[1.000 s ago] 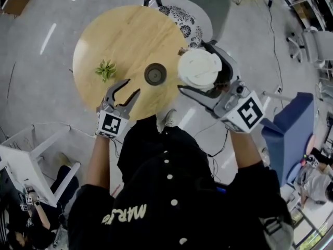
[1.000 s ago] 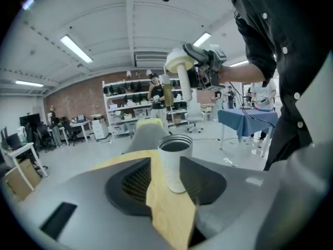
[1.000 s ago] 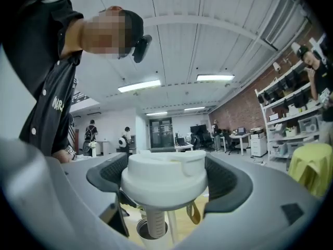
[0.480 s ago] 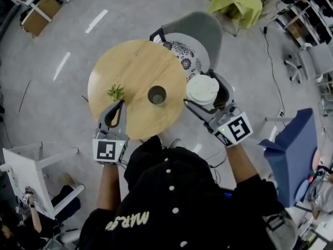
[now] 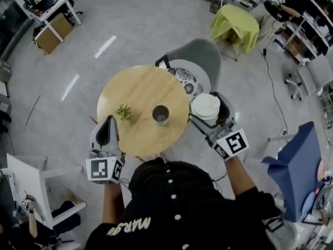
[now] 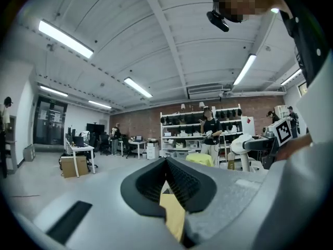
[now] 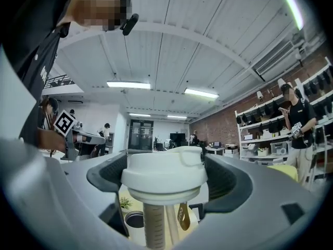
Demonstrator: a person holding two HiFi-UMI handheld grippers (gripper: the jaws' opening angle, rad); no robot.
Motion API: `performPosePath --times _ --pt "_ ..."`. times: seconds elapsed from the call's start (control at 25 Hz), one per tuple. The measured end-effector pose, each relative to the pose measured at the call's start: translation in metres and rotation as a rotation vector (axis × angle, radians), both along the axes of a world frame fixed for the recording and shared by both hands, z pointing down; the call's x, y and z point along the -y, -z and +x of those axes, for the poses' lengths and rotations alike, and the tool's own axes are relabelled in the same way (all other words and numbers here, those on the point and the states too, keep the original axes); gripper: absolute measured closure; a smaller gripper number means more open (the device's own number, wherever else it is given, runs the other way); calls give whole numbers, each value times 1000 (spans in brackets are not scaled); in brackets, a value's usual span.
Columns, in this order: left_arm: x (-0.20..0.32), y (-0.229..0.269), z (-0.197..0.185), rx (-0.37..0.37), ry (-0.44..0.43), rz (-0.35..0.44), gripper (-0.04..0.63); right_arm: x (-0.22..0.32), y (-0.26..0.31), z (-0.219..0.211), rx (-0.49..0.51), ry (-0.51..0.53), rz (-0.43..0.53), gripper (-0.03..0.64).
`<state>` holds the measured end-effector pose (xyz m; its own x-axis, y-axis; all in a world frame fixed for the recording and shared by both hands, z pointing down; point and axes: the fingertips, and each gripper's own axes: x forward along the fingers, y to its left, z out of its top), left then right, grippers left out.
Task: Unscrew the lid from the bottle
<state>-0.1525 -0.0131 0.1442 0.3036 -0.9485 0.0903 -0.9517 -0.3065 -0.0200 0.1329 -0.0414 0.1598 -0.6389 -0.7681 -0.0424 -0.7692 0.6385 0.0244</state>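
Observation:
The open bottle (image 5: 160,114) stands upright near the middle of the round wooden table (image 5: 138,85), a dark mouth with no lid on it. Its white lid (image 5: 205,107) is off the bottle, to the right past the table's edge, and my right gripper (image 5: 204,109) is shut on it. In the right gripper view the lid (image 7: 165,177) sits between the jaws with a tube hanging under it, and the bottle (image 7: 134,221) shows below. My left gripper (image 5: 108,126) is shut and empty at the table's near-left edge; its jaws (image 6: 167,166) meet with nothing between them.
A small green plant (image 5: 124,111) stands left of the bottle. A grey chair (image 5: 200,53) with a patterned cushion is behind the table. A yellow-green covered table (image 5: 235,27) is farther back, a blue chair (image 5: 294,160) at right, a white desk (image 5: 23,181) at lower left.
My left gripper's jaws have closed on nothing, and it has drawn back from the table top toward me. The right gripper has shifted a little, still holding the lid.

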Motion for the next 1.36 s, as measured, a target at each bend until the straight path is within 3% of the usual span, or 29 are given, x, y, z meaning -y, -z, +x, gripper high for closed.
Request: performPosePath --times 0.36,1.36 --pt "-10 10 -6 -6 7 35 591 -10 20 -2 15 -24 47 149" --pt "-4 2 -11 -7 14 53 591 8 22 -19 24 7 40 149"
